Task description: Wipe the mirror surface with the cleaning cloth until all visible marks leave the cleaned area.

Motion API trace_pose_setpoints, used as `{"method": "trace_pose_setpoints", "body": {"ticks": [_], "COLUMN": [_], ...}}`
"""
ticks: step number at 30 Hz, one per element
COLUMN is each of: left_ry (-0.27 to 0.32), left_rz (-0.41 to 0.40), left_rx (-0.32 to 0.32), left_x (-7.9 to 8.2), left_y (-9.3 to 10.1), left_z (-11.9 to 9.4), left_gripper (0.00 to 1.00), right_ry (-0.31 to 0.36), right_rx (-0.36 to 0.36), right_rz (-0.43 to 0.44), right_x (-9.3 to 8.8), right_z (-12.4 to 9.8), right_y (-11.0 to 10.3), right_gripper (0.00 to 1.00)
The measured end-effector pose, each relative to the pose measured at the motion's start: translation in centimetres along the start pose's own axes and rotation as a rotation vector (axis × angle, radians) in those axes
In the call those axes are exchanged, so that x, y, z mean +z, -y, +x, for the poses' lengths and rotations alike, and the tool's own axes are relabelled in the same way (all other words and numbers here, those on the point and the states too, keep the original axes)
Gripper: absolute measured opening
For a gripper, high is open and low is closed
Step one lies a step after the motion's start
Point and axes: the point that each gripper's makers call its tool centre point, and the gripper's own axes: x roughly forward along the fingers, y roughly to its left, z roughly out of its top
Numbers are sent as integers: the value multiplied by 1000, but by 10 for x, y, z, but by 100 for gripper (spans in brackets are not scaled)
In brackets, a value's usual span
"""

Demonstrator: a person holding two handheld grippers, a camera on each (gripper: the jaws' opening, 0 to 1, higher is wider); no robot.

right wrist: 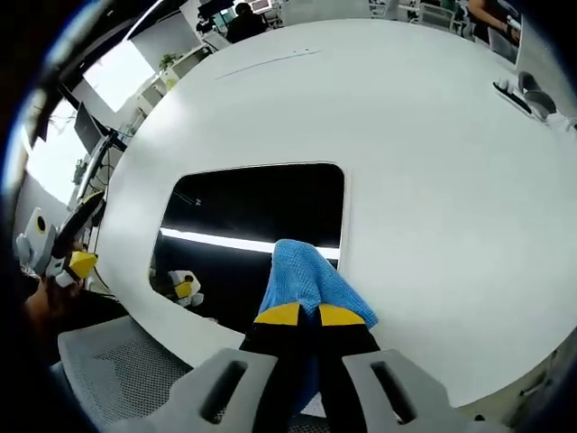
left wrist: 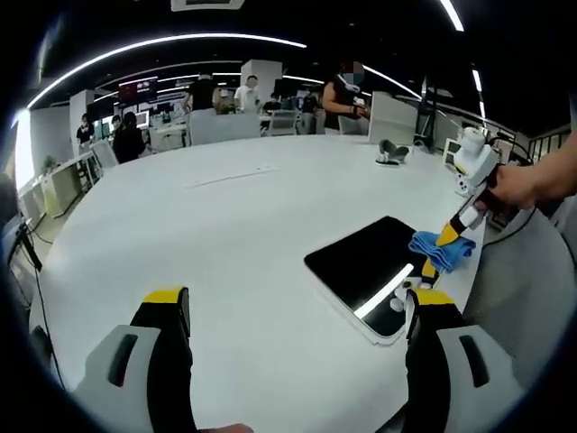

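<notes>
Right gripper [right wrist: 300, 315], jaws pinched on a bunched blue cloth [right wrist: 306, 275] at the near edge of the mirror [right wrist: 261, 203] lying flat on the table [right wrist: 433, 162]: cloth soft, light, best gripped by its gathered fold; mirror rigid, probably fragile; left gripper [left wrist: 297, 311] wide, empty.

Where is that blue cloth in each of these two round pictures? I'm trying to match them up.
Left gripper view: the blue cloth sits right of centre, at the far right edge of the mirror, pinched by the right gripper.
Right gripper view: the blue cloth lies low in the middle, clamped between the right gripper jaws, over the mirror's near edge.
Shared landmark: the dark rectangular mirror on the white table.
</notes>
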Motion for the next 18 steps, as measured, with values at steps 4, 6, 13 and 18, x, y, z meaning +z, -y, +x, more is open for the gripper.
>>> {"method": "trace_pose_setpoints", "body": {"ticks": [4,6,13,18], "left_ry": [-3,-8,12,2], "left_rz": [10,21,26,29], "left_rx": [-8,-16,-15,-14], "left_x": [0,-2,5,2], "left_y": [2,4,3,3], "left_z": [-1,-1,-4,-5], "left_gripper": [99,99,99,99], "right_ry": [1,2,12,14], "right_rx": [-9,-12,-23,-35], "right_rz": [-4,-4,4,1], "right_x": [10,13,28,37], "right_z": [3,4,9,12], "right_y": [3,3,10,15], "right_gripper": [0,0,0,0]}}
